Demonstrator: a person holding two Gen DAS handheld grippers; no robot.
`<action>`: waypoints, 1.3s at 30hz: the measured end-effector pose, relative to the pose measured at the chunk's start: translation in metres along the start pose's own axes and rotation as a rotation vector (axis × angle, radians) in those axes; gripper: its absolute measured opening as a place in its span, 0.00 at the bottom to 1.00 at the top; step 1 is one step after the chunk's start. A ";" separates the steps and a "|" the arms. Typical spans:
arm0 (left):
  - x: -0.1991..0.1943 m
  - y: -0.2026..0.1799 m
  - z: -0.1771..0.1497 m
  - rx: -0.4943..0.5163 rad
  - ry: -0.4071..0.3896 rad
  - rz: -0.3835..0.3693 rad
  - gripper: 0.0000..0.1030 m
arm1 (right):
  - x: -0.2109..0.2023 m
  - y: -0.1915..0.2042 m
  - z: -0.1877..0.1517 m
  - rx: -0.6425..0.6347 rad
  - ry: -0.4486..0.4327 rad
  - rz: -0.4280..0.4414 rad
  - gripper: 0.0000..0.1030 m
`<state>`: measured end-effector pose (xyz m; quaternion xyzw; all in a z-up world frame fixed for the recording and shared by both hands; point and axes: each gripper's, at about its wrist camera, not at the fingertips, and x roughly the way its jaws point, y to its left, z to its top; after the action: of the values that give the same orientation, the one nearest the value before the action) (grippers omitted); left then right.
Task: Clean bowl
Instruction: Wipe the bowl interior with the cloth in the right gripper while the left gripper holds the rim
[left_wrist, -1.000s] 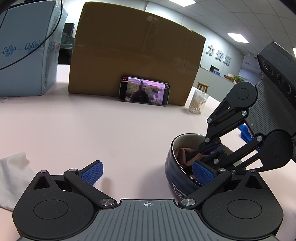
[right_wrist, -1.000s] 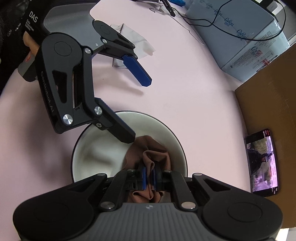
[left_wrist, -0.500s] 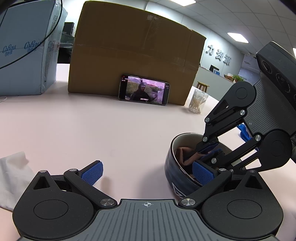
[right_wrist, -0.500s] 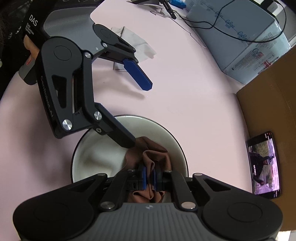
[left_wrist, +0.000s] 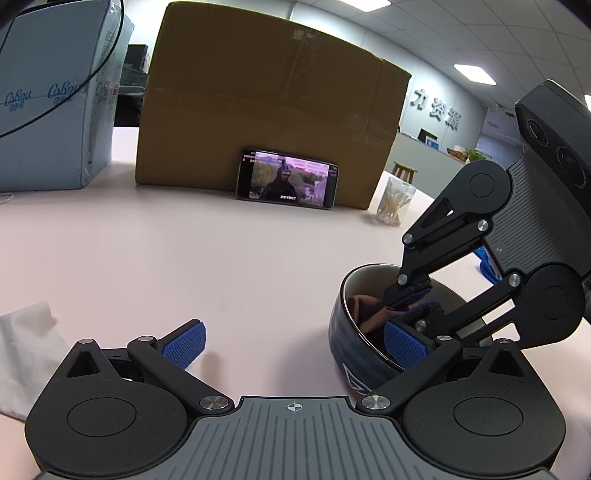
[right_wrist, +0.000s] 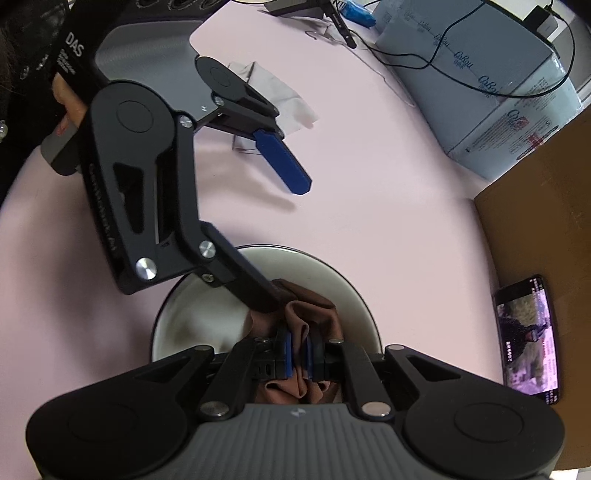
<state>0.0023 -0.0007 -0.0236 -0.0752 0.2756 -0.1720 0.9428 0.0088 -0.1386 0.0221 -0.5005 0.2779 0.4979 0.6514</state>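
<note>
A large cardboard box (left_wrist: 269, 107) stands at the back of a pale pink table (left_wrist: 184, 258), with a phone (left_wrist: 286, 180) propped on its long edge against the box front, its screen lit with a video. Left of the box sits a light blue carton (left_wrist: 48, 110) with a black cable (right_wrist: 480, 74) trailing over it. A clear jar of cotton swabs (left_wrist: 393, 201) stands right of the box. A crumpled white tissue (left_wrist: 22, 354) lies near the table's front left.

We see a brown cloth (right_wrist: 314, 310) in a bowl (left_wrist: 351, 332) that is dark blue outside and white inside. Our grippers are black with blue pads (left_wrist: 184, 345). The table (left_wrist: 184, 258) is pink. The big box (left_wrist: 269, 122) is brown.
</note>
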 end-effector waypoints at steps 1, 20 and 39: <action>0.000 0.000 0.000 0.000 0.000 0.000 1.00 | 0.001 0.000 0.000 -0.010 0.009 -0.015 0.09; 0.001 -0.001 0.000 0.004 0.004 0.002 1.00 | 0.000 0.001 0.009 -0.034 0.022 0.059 0.10; 0.003 -0.001 -0.001 0.007 0.007 -0.004 1.00 | -0.005 0.001 0.006 -0.047 0.065 0.094 0.10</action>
<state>0.0038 -0.0026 -0.0252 -0.0717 0.2780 -0.1754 0.9417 0.0047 -0.1352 0.0283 -0.5180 0.3102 0.5177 0.6061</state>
